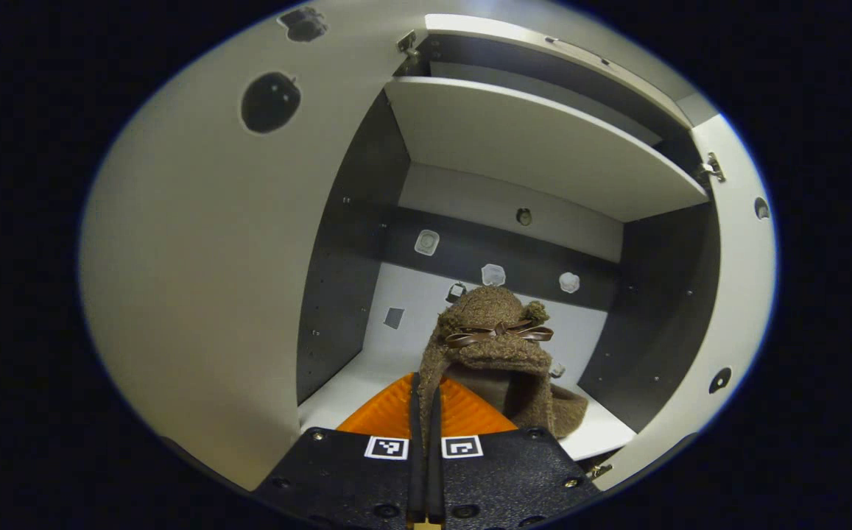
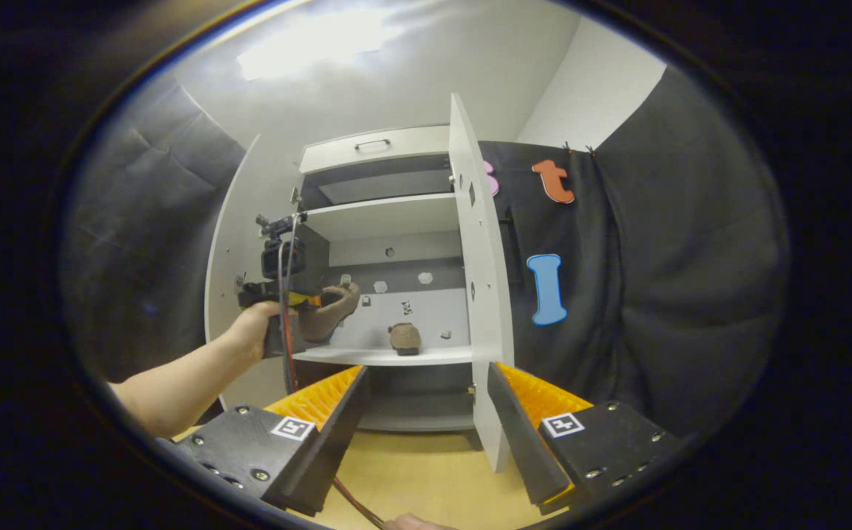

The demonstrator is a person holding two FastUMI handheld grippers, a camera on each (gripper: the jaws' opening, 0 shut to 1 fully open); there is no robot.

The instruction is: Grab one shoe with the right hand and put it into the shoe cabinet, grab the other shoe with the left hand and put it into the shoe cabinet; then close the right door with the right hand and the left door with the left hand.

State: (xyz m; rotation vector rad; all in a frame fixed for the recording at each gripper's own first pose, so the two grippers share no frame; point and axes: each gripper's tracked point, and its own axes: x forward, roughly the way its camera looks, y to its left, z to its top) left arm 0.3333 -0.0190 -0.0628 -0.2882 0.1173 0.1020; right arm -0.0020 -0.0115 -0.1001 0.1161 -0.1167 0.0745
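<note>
One fuzzy shoe (image 1: 495, 346) hangs toe-up from the left hand-held gripper (image 1: 426, 412).

My left gripper (image 1: 426, 412) with jaws pressed nearly together, pinching fuzzy fabric between the fingertips, my left hand (image 2: 255, 324) wrapped round its handle, forearm stretched out bare, my right gripper (image 2: 426, 412) with jaws spread wide, nothing between them

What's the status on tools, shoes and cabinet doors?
Left tool shut on fuzzy brown bow shoe, at middle shelf. Right tool open, empty. Other brown shoe shelved. Both white doors open.
</note>
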